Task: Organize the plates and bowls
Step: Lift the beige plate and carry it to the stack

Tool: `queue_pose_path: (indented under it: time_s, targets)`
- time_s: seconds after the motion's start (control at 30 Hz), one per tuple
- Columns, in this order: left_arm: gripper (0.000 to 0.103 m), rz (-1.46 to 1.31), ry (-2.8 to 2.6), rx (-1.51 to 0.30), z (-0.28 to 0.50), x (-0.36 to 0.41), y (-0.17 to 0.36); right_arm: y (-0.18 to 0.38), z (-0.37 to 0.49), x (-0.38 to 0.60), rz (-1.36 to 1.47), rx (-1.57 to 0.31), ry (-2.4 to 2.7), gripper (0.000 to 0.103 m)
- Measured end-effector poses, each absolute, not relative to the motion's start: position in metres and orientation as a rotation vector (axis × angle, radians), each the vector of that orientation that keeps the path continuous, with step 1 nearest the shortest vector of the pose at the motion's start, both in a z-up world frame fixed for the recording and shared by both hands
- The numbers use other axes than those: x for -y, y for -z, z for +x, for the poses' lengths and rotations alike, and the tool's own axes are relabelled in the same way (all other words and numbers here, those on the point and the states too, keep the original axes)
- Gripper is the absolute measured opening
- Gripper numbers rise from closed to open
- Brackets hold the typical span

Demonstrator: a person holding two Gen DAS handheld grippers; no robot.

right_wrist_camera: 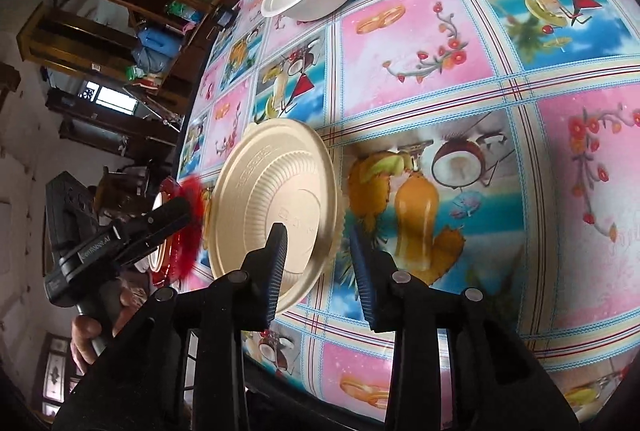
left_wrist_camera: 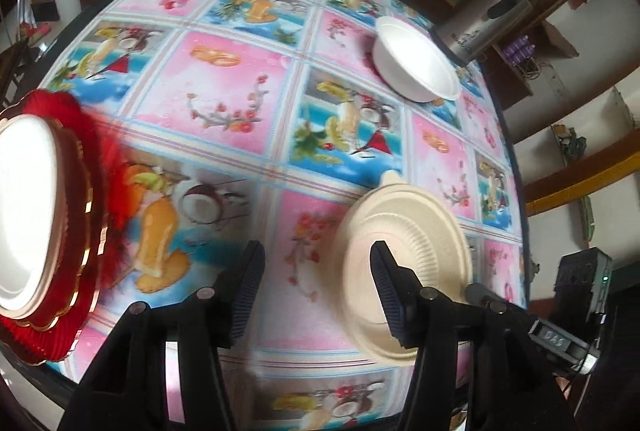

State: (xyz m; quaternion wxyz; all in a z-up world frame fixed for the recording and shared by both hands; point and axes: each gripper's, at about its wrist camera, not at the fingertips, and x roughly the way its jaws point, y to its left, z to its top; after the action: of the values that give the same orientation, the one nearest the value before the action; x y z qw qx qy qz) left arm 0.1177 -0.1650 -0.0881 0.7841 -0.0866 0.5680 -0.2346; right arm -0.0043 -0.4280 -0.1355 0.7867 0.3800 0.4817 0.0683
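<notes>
Plates in a stack on a red tray (left_wrist_camera: 86, 167) far left of the left tongs (left_wrist_camera: 316, 281), spread wide, beige plate (left_wrist_camera: 404, 263) upside down beside both, right tongs (right_wrist_camera: 316, 263) spread, white bowl (left_wrist_camera: 416, 59) well beyond.

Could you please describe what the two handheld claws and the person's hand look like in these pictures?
Both claws, left and right, are black plastic, with two fingers faced in ribbed dark-blue pads and round silver pivot pins. Seen from the right wrist, the left claw's body carries small white lettering, too blurred to read, and a bare hand grips its grey handle. No cables or sleeves are visible.
</notes>
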Motion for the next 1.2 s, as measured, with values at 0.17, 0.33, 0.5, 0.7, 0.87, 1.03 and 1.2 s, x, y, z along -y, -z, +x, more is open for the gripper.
queue_pose_path:
  time_s: [0.17, 0.33, 0.5, 0.7, 0.87, 1.03, 1.2]
  targets:
    - [0.056, -0.132, 0.541, -1.250, 0.118, 0.191, 0.093, 0.130, -0.002, 0.427, 0.818, -1.026, -0.156, 0.032]
    - [0.056, -0.129, 0.528, -1.303, 0.123, 0.199, 0.111, 0.133, 0.004, 0.425, 0.784, -1.054, -0.118, 0.032]
    - [0.056, -0.137, 0.527, -1.337, 0.123, 0.201, 0.122, 0.141, 0.004, 0.428, 0.807, -1.065, -0.098, 0.032]
    - [0.052, -0.113, 0.513, -1.308, 0.120, 0.201, 0.125, 0.145, 0.002, 0.427, 0.814, -1.069, -0.067, 0.029]
    - [0.017, -0.105, 0.524, -1.284, 0.120, 0.199, 0.124, 0.145, 0.000, 0.424, 0.797, -1.047, -0.042, 0.015]
    - [0.008, -0.086, 0.538, -1.254, 0.115, 0.201, 0.126, 0.143, -0.001, 0.420, 0.781, -1.030, -0.038, 0.011]
    - [0.007, -0.074, 0.553, -1.238, 0.112, 0.200, 0.123, 0.139, -0.004, 0.416, 0.753, -1.020, -0.018, 0.010]
